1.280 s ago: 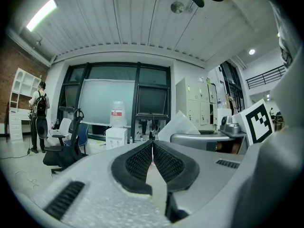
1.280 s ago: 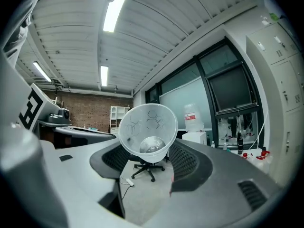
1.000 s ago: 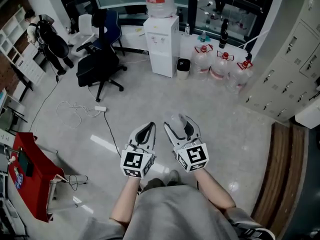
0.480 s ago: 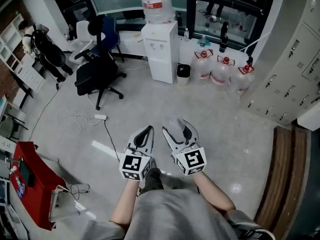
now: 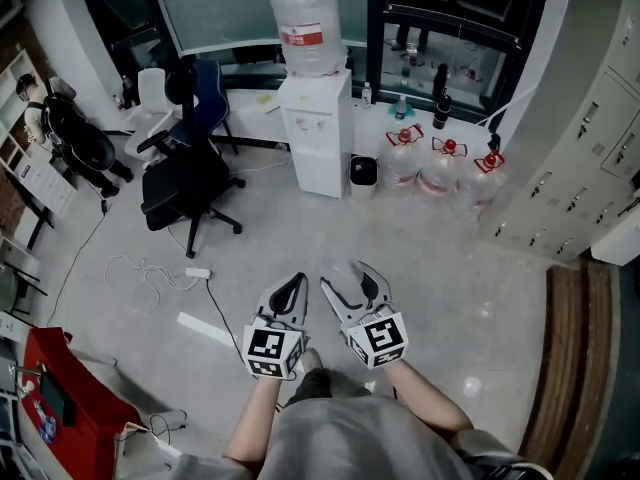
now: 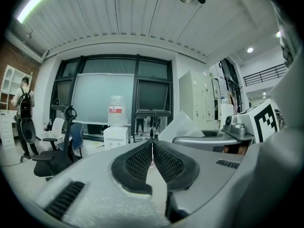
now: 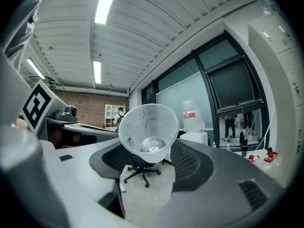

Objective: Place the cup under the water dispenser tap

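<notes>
A clear plastic cup (image 7: 148, 132) sits between the jaws of my right gripper (image 7: 149, 152), mouth toward the camera, and the pads press on its sides. In the head view the cup (image 5: 347, 274) shows at the tip of the right gripper (image 5: 352, 280). My left gripper (image 5: 290, 290) is beside it, its pads (image 6: 142, 160) closed together on nothing. The white water dispenser (image 5: 315, 133) with a big bottle (image 5: 305, 26) on top stands ahead by the window, well apart from both grippers. It also appears as the dispenser (image 6: 115, 137) and the dispenser (image 7: 194, 137) in the gripper views.
Black office chairs (image 5: 185, 183) stand left of the dispenser. A small black bin (image 5: 362, 173) and three water bottles (image 5: 440, 168) stand to its right. Grey lockers (image 5: 590, 138) line the right side. A cable and power strip (image 5: 195, 273) lie on the floor at left. A person (image 5: 55, 128) stands far left.
Both grippers have moved forward together across the floor, and the dispenser now looks nearer. The cup stays in the right gripper.
</notes>
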Demonstrator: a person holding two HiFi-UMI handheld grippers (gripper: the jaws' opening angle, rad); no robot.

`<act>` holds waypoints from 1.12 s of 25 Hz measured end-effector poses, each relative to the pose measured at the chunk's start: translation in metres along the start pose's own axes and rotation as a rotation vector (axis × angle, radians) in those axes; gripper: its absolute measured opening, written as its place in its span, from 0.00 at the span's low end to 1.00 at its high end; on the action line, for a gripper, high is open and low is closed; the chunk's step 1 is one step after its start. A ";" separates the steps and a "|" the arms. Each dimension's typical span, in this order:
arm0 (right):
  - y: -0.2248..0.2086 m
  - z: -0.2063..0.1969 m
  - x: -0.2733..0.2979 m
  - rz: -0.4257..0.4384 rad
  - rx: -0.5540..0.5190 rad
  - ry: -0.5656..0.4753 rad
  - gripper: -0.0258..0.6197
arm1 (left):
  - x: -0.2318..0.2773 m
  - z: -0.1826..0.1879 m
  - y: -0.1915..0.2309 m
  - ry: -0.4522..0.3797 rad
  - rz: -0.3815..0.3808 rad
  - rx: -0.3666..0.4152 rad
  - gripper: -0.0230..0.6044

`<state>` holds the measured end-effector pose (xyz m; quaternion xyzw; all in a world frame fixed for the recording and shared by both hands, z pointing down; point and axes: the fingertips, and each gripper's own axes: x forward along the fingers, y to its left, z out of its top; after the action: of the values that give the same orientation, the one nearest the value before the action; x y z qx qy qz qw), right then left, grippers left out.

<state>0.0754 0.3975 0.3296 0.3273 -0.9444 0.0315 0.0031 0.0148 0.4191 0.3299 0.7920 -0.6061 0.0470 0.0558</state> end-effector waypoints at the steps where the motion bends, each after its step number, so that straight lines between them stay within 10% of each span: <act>1: 0.002 0.000 0.011 -0.003 0.001 0.003 0.43 | 0.003 0.001 0.011 0.000 -0.004 -0.004 0.06; 28: 0.035 -0.004 0.174 -0.050 -0.028 0.049 0.43 | 0.034 -0.014 0.176 0.031 -0.063 -0.087 0.06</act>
<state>-0.0831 0.3179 0.3364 0.3501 -0.9358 0.0265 0.0318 -0.1460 0.3427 0.3540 0.8068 -0.5813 0.0311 0.1011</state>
